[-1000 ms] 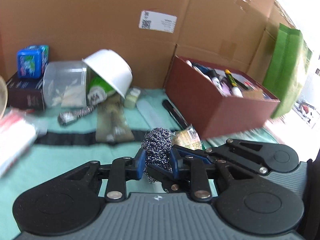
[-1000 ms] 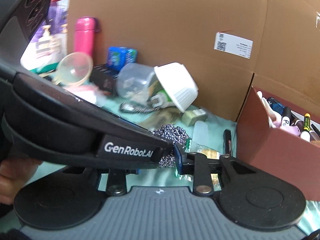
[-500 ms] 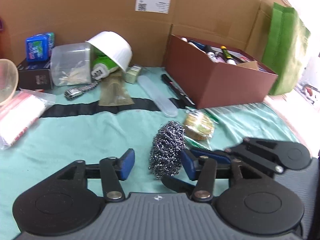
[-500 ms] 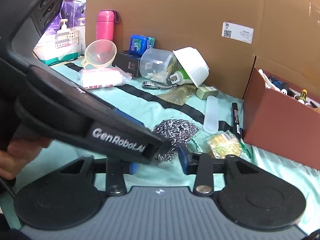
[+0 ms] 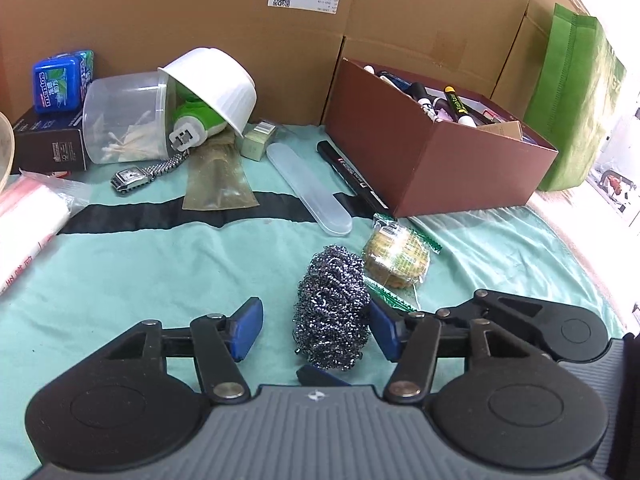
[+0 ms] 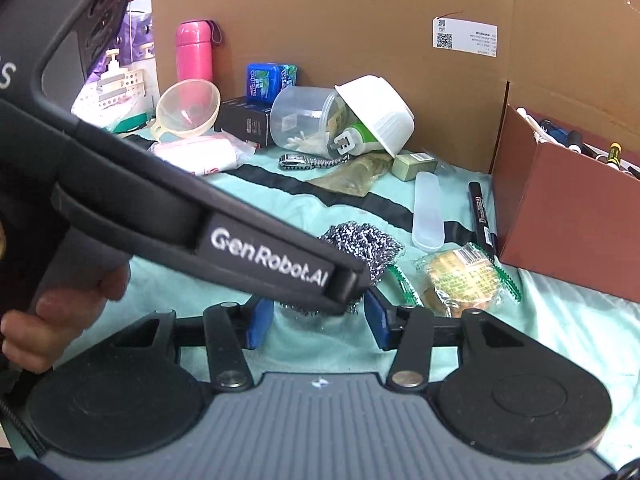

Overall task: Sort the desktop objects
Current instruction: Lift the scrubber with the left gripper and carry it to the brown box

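Left tongs (image 5: 316, 326) released scourer (image 5: 331, 306); right tongs (image 6: 318, 320) half-hidden

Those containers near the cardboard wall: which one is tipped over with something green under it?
The white bowl. It leans tilted against the clear plastic tub, a green-and-white gadget poking out beneath. The brown box of pens sits upright.

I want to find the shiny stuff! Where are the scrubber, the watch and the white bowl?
scrubber (image 5: 331, 306), left wrist view, middle of the coil.
watch (image 5: 129, 177), left wrist view, on its face.
white bowl (image 6: 382, 114), right wrist view, on its ribbed outside.

Scourer (image 5: 332, 306) left of wrapped snack (image 5: 396, 257)
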`<state>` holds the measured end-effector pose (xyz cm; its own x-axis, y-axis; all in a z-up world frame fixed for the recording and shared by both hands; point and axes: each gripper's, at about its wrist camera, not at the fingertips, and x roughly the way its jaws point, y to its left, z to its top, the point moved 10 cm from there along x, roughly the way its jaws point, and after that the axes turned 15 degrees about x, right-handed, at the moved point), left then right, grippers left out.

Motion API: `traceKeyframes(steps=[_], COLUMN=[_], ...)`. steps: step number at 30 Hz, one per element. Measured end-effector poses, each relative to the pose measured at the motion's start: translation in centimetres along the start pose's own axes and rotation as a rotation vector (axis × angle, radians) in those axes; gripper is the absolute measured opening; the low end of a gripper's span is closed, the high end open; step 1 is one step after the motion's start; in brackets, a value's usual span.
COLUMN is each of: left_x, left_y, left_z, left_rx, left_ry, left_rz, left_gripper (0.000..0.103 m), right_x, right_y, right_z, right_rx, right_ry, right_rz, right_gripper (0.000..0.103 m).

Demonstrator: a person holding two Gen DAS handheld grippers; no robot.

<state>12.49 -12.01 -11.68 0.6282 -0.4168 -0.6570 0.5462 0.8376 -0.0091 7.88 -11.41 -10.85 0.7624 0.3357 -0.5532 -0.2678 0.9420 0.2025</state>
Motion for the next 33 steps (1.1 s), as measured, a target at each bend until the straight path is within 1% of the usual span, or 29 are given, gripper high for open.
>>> traceKeyframes(steps=[1,2,3,5,8,11,15,19,24,26,33], left_x=[0.1,0.0,-0.1,-0.4,-1.2,-2.3,-3.8,-4.3,-3.5,-2.8,1.6], left_y=[0.0,-0.2,-0.5,-0.8,-0.9,-1.0,-1.7,-3.0,-6.2,-7.7,-12.2], left_z=[0.0,0.0,0.0,0.1,0.5,1.5,4.1,7.7,12.7,14.6,19.9], left_rx=[-0.003,-0.006,-0.009,0.010,0.019,0.018,0.047,0.082,0.175,0.208,0.264], left_ry=[-0.001,-0.003,-0.006,-0.009,-0.024,-0.055,-0.127,-0.198,-0.281,-0.308,-0.327], left_rz=[-0.005,-0.022,-0.048,-0.031,-0.013,-0.001,0.018,0.007,-0.023,-0.048,-0.187], left_gripper=[0.057,0.045,0.036,0.036,0.035,0.035,0.035,0.035,0.035,0.035,0.035], right_x=[0.1,0.1,0.1,-0.1,-0.5,-1.4,-3.1,-4.8,-6.7,-7.3,-8.4], right_y=[-0.1,-0.3,-0.4,-0.3,0.0,0.1,0.0,-1.4,-4.9,-6.6,-13.7], right_z=[0.0,0.1,0.1,0.1,0.3,1.2,3.1,5.9,9.3,10.4,13.1], right_rx=[0.007,0.015,0.022,0.023,0.010,0.010,-0.002,0.000,0.014,0.019,0.078], right_ry=[0.002,0.002,0.003,0.001,-0.016,-0.051,-0.129,-0.223,-0.332,-0.364,-0.420], right_rz=[-0.006,-0.010,-0.010,-0.007,-0.003,0.013,0.016,-0.013,-0.090,-0.129,-0.251], right_gripper=[0.045,0.041,0.039,0.035,0.034,0.034,0.034,0.034,0.034,0.034,0.034])
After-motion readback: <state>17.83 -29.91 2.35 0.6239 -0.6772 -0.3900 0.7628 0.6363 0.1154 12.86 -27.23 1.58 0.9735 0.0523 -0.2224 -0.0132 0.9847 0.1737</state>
